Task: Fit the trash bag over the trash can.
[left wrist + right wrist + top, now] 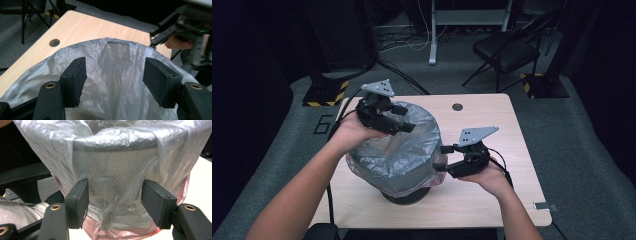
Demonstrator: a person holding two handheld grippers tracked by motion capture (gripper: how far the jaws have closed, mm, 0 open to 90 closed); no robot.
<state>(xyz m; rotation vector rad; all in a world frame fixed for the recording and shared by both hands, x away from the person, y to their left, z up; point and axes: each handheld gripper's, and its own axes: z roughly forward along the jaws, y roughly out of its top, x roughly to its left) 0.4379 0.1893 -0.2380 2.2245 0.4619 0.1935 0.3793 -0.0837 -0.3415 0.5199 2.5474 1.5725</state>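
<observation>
The bin point(404, 165) with its grey bag point(402, 145) stands mid-table. The left gripper point(404, 125) is open above the far rim; the right gripper point(443, 157), also open, faces its right side, nearer.

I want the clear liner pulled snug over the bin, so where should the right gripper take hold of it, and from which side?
Grip the loose skirt of the clear bag hanging below the bin's rim, coming level from the bin's right side, where the right gripper already faces it. The film there bunches into slack folds that open fingers could probably pinch; higher up it lies tight against the wall.
</observation>
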